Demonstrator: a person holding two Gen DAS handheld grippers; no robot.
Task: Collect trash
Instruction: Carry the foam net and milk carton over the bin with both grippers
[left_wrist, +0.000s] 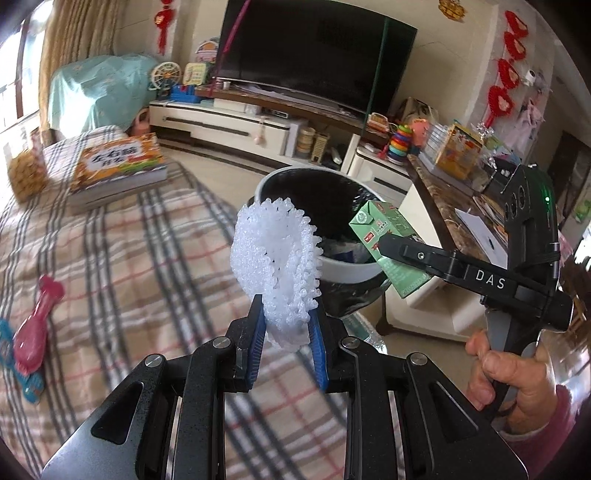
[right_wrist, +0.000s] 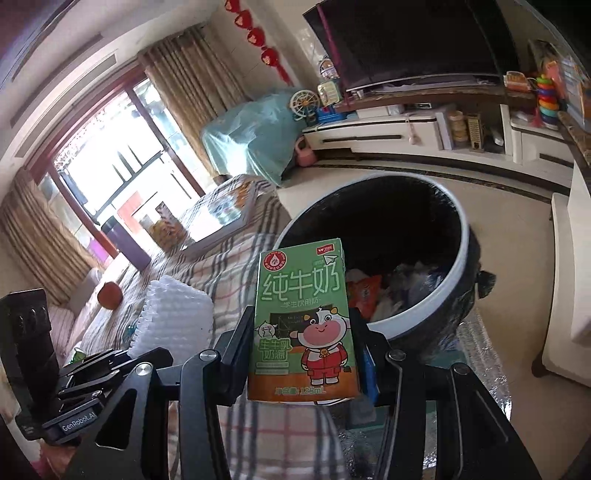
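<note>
My left gripper is shut on a white foam fruit net, which sticks up between its blue pads. The net hangs just short of a white trash bin with a black liner. From the right, my right gripper holds a green milk carton over the bin's near rim. In the right wrist view the carton stands upright, and the right gripper is shut on its sides. The bin behind it holds wrappers and other trash. The foam net and left gripper show at the lower left.
A plaid cloth covers the surface beside the bin and carries a thick book, a pink brush and an orange. A marble-topped table flanks the bin on the right. A TV cabinet stands behind. A hand grips the right handle.
</note>
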